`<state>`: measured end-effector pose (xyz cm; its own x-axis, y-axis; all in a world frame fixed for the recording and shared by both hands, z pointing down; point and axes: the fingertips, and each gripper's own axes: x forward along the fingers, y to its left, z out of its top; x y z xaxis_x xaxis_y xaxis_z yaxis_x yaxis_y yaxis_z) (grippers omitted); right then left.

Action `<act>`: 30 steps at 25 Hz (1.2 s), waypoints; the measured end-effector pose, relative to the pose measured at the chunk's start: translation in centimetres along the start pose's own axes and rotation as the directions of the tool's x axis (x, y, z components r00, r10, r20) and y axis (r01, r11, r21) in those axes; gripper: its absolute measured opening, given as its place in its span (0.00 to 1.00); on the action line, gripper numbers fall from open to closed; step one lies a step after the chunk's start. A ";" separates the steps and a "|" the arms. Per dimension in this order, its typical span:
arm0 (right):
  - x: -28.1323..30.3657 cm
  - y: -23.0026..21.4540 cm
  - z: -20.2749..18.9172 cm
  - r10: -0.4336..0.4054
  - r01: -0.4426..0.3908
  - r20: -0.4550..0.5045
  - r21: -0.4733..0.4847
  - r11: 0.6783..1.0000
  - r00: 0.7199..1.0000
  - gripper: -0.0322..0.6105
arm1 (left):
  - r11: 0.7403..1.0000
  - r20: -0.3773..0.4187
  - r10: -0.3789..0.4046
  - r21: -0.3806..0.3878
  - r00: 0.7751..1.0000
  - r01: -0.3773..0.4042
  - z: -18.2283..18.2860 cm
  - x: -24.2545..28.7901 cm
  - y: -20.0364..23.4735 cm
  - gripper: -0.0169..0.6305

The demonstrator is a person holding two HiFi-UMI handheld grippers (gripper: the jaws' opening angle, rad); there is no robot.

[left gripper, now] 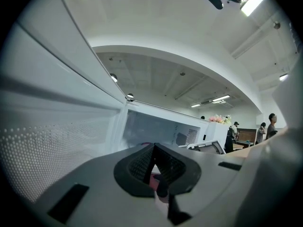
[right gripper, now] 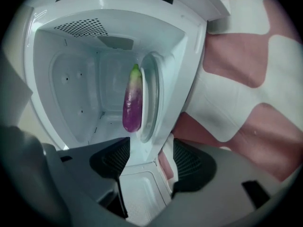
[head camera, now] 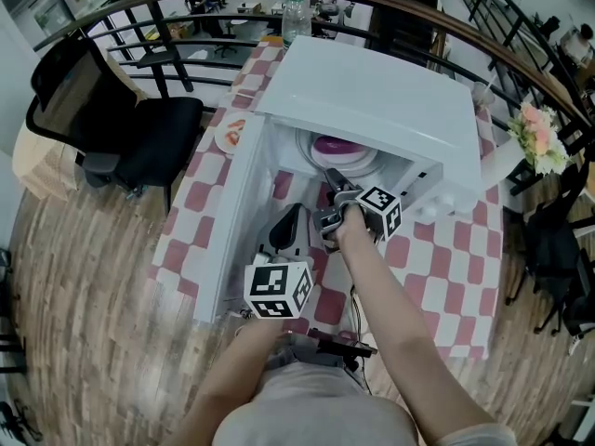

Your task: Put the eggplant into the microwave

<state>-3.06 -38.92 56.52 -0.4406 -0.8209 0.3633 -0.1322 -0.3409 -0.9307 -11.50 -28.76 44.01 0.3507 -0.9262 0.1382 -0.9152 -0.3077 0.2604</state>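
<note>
And here we are at the white microwave [head camera: 372, 110], standing on the red-and-white checked tablecloth [head camera: 437, 268] dead ahead of the person at twelve o'clock, its door [head camera: 232, 221] hanging wide open toward eight o'clock. The eggplant [head camera: 332, 145] is inside! It lies on the glass turntable [head camera: 364, 163] in the cavity, purple along its body and paling to green at the stem end (the right gripper view shows that beautifully, with the eggplant [right gripper: 133, 103] pressed along the turntable [right gripper: 152, 98] at about eleven o'clock above the jaws). The right gripper [head camera: 335, 182] hovers at the mouth of the oven, its jaws spread wide, and nothing sits between them; in its own view the right gripper [right gripper: 147, 150] frames only the white cavity floor and sill. The eggplant is clear of both pads. Over on the other side, the left gripper [head camera: 290, 226] sits low beside the inner face of the open door, at seven o'clock from the cavity, and its own view shows the left gripper [left gripper: 154, 157] with jaws drawn together, empty. Beyond the oven, a clear bottle [head camera: 296, 15] stands at twelve o'clock, a black chair [head camera: 121, 119] waits at ten, and pink flowers [head camera: 539, 128] brighten two o'clock.
</note>
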 end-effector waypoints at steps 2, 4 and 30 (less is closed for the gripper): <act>-0.9 -0.1 -0.4 -0.007 0.006 -0.019 -0.027 1.000 1.000 0.51 | 1.000 0.006 0.001 -0.003 1.000 -0.001 0.1 -0.2 -0.1 0.03; -1.8 -0.1 -0.9 -0.003 0.001 -0.036 -0.048 0.999 0.999 0.51 | 1.000 0.013 0.003 -0.007 1.000 -0.003 0.2 -0.4 -0.2 0.03; -12.6 5.8 -1.9 0.226 -0.239 -0.087 -0.474 0.847 0.970 0.09 | 0.997 0.027 -0.073 -0.017 0.997 0.074 0.8 -0.7 -3.6 0.03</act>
<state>0.04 -29.69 46.43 -0.5342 -0.8339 0.1389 -0.4276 0.1247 -0.8953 -8.57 -27.14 42.21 0.4111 -0.9068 0.0929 -0.8834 -0.3712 0.2862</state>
